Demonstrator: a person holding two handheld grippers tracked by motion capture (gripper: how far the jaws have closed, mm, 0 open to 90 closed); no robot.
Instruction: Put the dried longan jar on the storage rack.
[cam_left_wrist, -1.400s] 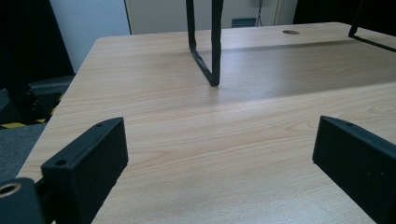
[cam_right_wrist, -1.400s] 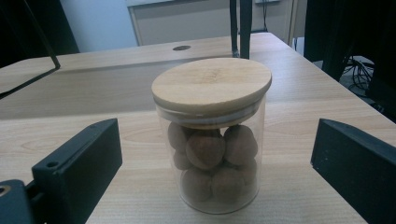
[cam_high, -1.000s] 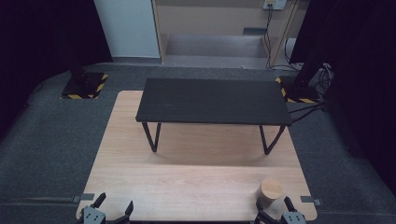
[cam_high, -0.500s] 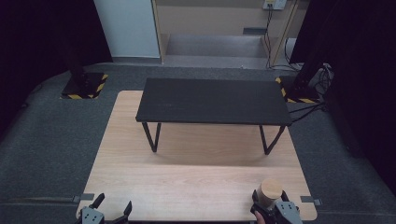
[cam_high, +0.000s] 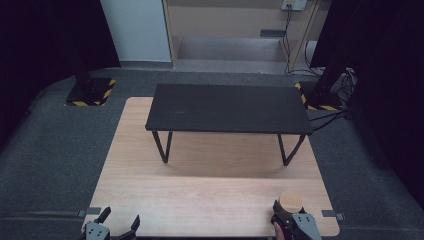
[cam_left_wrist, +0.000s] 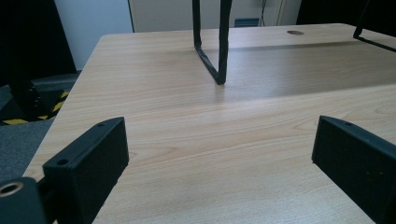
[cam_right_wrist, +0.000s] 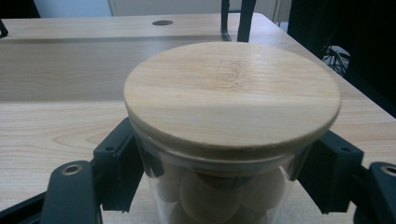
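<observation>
**Trainee:** Where does my right claw stand?

**Instructor:** Your right claw sits at the lower right of the high view, near the front edge of the bench. In the right gripper view its two black jaws flank a glass jar, one on each side against the glass wall. The jar stands upright between them. It carries a round wooden lid, and rounded pale pieces show through the glass.

**Trainee:** And my left claw?

**Instructor:** Your left claw is at the lower left of the high view. Its jaws stand wide apart with bare bench between them.

**Trainee:** What lies farther up the frame?

**Instructor:** A black low table stands on the bench at the centre of the high view. One of its black legs shows at the top of the left gripper view.
</observation>
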